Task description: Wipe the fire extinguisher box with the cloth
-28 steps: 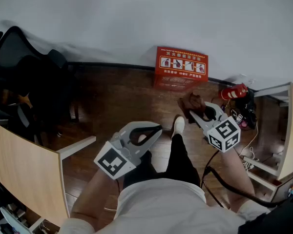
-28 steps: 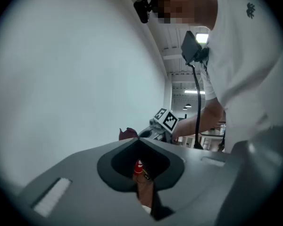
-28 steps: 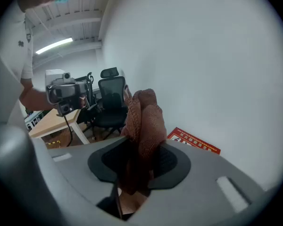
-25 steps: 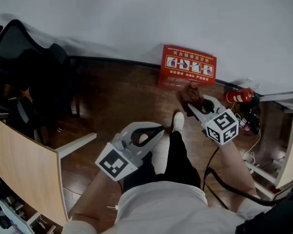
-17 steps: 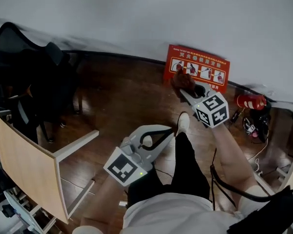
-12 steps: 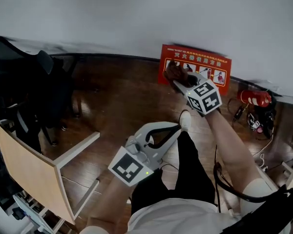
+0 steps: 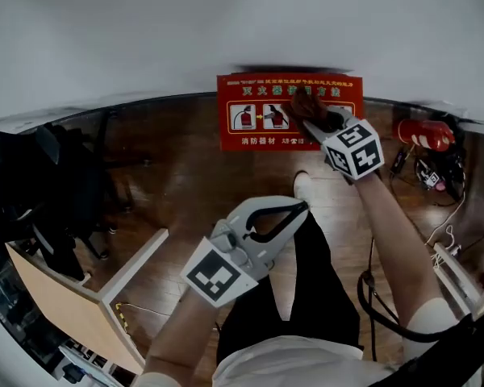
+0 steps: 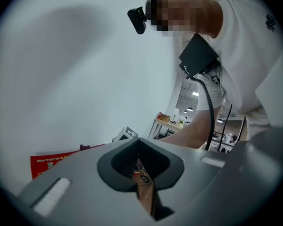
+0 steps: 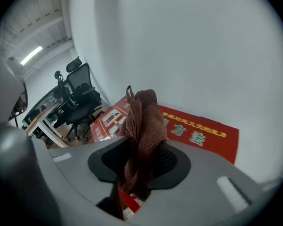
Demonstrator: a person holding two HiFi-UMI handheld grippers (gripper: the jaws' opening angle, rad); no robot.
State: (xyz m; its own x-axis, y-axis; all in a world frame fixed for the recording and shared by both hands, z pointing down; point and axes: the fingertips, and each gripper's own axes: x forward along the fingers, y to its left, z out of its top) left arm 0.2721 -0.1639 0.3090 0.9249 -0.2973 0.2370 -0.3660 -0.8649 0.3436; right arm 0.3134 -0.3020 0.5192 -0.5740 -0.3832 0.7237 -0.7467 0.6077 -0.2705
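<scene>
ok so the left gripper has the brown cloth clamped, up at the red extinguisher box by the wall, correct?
Wrong gripper. The right gripper has the brown cloth clamped, up at the red extinguisher box by the wall; the right gripper view shows the cloth between its jaws. The left gripper is shut on nothing.

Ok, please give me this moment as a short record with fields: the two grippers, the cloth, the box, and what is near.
right gripper: shut on cloth, raised to the box
left gripper: shut, holds nothing
box: red, on the floor, against the wall
cloth contact: lies over the box's front in the head view; touch cannot be confirmed
nearby: extinguisher to the right of the box; chair at the left
</scene>
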